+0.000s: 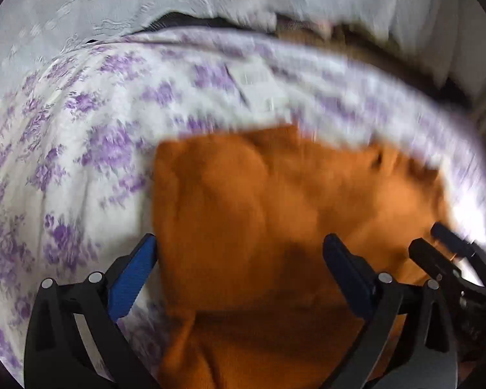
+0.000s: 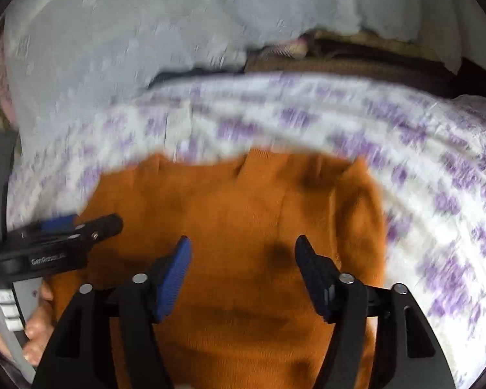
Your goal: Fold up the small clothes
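Note:
An orange knitted garment [image 1: 275, 214] lies on a white bedsheet with purple flowers [image 1: 64, 136]. My left gripper [image 1: 239, 249] is open just above the garment's near left part, nothing between its blue pads. My right gripper [image 2: 243, 249] is open over the garment [image 2: 243, 201] too, near its middle, and holds nothing. Each gripper shows in the other's view: the right one at the right edge [image 1: 444, 253], the left one at the left edge [image 2: 81, 230]. Both views are blurred by motion.
A pale grey-white textured cover [image 1: 97, 6] lies beyond the sheet's far edge. A dark gap with brown items [image 2: 356, 55] runs behind the bed. A hand [image 2: 35, 321] holds the left gripper's handle.

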### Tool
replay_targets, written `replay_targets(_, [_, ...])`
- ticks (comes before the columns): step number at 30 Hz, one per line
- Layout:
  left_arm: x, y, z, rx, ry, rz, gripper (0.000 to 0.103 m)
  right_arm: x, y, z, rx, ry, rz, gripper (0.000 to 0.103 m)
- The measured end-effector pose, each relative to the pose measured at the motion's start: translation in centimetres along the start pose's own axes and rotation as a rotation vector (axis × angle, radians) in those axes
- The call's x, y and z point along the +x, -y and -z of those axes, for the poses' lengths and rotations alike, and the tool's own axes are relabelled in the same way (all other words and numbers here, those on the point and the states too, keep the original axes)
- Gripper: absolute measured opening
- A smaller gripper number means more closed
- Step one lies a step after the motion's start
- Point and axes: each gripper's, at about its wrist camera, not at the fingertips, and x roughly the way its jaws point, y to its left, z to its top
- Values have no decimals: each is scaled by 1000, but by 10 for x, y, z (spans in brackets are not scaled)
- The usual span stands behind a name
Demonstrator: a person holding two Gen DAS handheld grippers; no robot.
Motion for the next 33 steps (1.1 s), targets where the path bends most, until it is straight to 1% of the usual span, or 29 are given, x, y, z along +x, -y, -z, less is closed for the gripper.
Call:
replay_targets(1, [7,6,9,27,-8,-22,99,6,-3,8,-31,-17,9,76])
replay_targets(2, [2,5,12,17,22,-30,99,5,-7,11,-60,-7,21,77])
replay_targets(3, [-5,3,14,-3,13,-18,99,0,-5,11,-47,3,18,76])
replay_targets(4, [-11,-2,18,-27,5,11,99,-7,-3,11,-24,20,12,76])
replay_targets(5, [-19,-7,27,-48,8,51,99,-18,3,17,14,51,5,76])
replay_targets(6, [-23,-8,33,-45,5,60,99,-26,7,23,40,57,-3,76])
replay_targets(8, [-32,-9,51,-8,1,34,99,-38,14,35,56,51,-30,76])
replay_targets(10, [-41,-12,63,0,8,29,99,-51,27,48,91,52,-40,76])
replay_targets(12, [-51,-18,77,-9,0,57,99,-62,42,59,150,56,-74,76])
replay_targets(16, [-64,-28,100,-23,-5,102,99,-79,67,82,246,57,-111,76])
replay_targets(20, [-75,-29,116,-7,7,100,99,-89,82,102,321,53,-181,76])
replay_targets(23, [-79,-33,126,-11,-4,119,99,-97,91,117,354,54,-240,77])
replay_targets(28, [-88,-48,140,-65,-19,218,99,-106,99,136,396,60,-340,77])
replay_targets(33, [-95,-48,154,-79,-39,322,99,-113,94,144,373,51,-384,77])
